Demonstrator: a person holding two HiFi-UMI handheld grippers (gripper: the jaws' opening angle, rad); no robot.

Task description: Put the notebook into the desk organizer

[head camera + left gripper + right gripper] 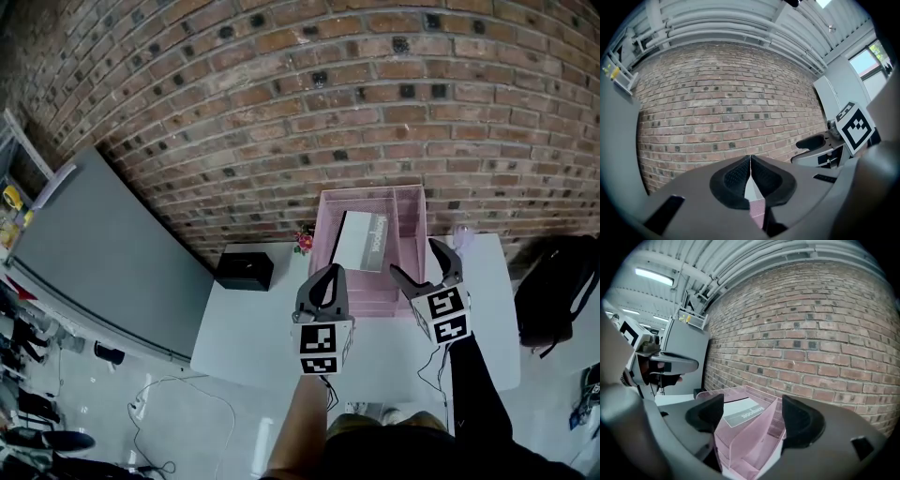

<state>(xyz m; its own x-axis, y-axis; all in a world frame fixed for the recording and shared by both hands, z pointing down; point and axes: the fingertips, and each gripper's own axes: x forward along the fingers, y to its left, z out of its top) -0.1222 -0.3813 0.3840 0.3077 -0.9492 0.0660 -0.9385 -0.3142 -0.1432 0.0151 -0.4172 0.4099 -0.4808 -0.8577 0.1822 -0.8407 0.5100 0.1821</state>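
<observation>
My left gripper has its jaws pressed together on nothing. My right gripper has its jaws spread and empty, framing the pink desk organizer. The notebook lies flat in its top tray (printed cover up). A black box sits left of it on the white table, which is backed by a brick wall.

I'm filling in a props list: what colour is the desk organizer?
Pink, with mesh walls. The desk organizer shows best in the right gripper view.
</observation>
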